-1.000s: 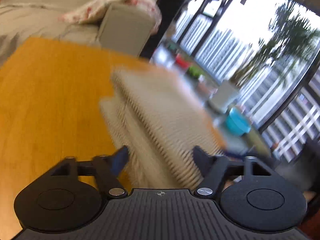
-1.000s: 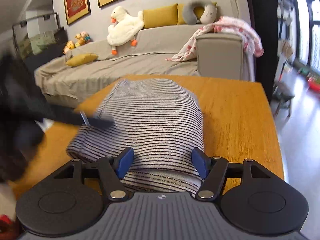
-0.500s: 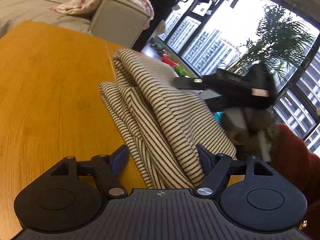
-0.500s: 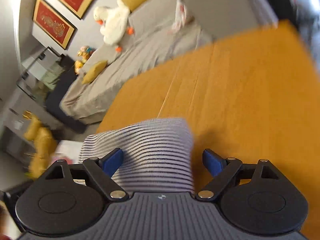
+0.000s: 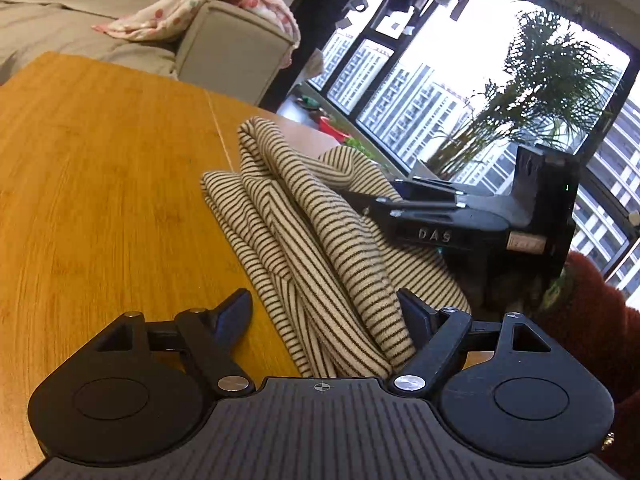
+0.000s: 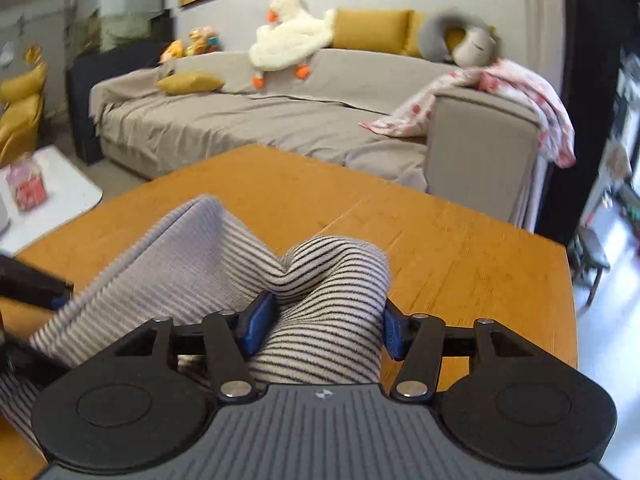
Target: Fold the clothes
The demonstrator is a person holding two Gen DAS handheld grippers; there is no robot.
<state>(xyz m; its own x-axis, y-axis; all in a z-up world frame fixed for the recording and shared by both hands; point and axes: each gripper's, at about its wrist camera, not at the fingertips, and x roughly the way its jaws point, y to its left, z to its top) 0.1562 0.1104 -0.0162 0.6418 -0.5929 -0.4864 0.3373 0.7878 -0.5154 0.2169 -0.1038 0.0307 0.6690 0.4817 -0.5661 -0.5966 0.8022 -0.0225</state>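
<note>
A folded striped garment (image 5: 304, 232) lies bunched on the wooden table (image 5: 100, 184). My left gripper (image 5: 326, 312) is open, its jaws wide on either side of the garment's near end. My right gripper (image 6: 326, 320) has its blue-padded jaws partly closed around a thick fold of the same striped garment (image 6: 320, 280), pressing its sides. In the left wrist view the right gripper's black body (image 5: 460, 220) reaches in from the right over the cloth. The left gripper's fingertip (image 6: 36, 288) shows at the left edge of the right wrist view.
A grey sofa (image 6: 280, 120) with a duck toy (image 6: 288, 40), cushions and a pink blanket (image 6: 500, 96) stands beyond the table. Large windows and a plant (image 5: 540, 92) lie past the table's right edge. A white side table (image 6: 44, 192) is at left.
The right gripper has swung back level and narrowed its jaws around the garment's fold. The garment has bunched up and lifted at its near end. The left gripper stays open around the cloth.
</note>
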